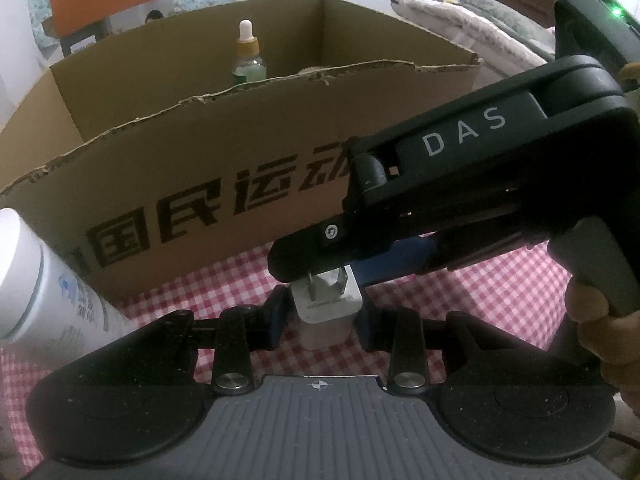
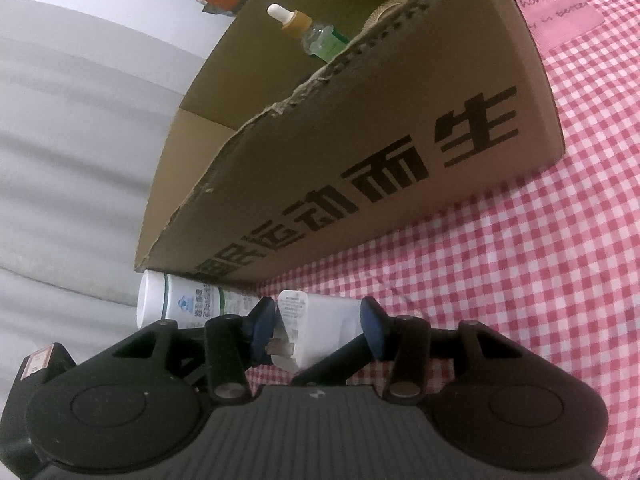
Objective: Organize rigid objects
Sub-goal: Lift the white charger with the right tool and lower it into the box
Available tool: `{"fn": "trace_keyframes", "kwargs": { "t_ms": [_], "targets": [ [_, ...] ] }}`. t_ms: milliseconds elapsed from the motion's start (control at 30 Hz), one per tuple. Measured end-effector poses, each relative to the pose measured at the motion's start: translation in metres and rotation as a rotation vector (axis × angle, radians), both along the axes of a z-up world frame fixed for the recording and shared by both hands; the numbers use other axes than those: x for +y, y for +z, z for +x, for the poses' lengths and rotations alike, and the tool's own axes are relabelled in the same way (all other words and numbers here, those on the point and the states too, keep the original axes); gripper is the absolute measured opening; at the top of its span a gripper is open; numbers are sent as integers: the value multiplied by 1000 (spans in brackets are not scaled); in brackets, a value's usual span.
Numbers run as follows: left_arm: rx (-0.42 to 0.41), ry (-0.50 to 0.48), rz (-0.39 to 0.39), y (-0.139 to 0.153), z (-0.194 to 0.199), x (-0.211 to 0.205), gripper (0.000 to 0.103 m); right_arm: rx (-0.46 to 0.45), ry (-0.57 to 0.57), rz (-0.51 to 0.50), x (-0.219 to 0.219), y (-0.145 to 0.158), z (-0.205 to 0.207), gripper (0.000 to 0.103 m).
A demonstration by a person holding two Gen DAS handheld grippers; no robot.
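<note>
Both tools are meeting at a white charger (image 1: 326, 312) before the box (image 1: 240, 184): the left tool (image 1: 320, 322) is clamping it, the right tool (image 2: 318, 322) standing apart around it.

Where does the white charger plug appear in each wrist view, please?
Left wrist: white charger plug low centre, prongs up, between the left gripper fingers.
Right wrist: low centre-left, between the right gripper fingers.
Shared landmark: cardboard box behind it.

The cardboard box's (image 1: 240, 168) front wall is hiding the dropper bottle's (image 1: 249, 56) base; its small label is staying unreadable.
</note>
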State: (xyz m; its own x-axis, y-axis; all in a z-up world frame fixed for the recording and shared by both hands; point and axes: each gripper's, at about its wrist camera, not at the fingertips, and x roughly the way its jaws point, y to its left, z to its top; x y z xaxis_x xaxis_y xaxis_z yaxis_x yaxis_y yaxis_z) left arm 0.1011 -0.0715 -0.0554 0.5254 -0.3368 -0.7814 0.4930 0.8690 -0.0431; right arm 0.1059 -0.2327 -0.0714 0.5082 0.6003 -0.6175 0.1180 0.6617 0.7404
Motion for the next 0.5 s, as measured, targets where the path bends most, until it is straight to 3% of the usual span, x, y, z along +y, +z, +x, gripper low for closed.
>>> {"fn": "trace_keyframes", "kwargs": {
  "t_ms": [267, 500],
  "targets": [
    [-101, 3, 10, 32, -27, 5, 33, -68, 22, -6, 6, 27, -17, 50],
    [-263, 27, 7, 84, -44, 12, 34, -250, 55, -38, 17, 85, -30, 50]
  ]
}}
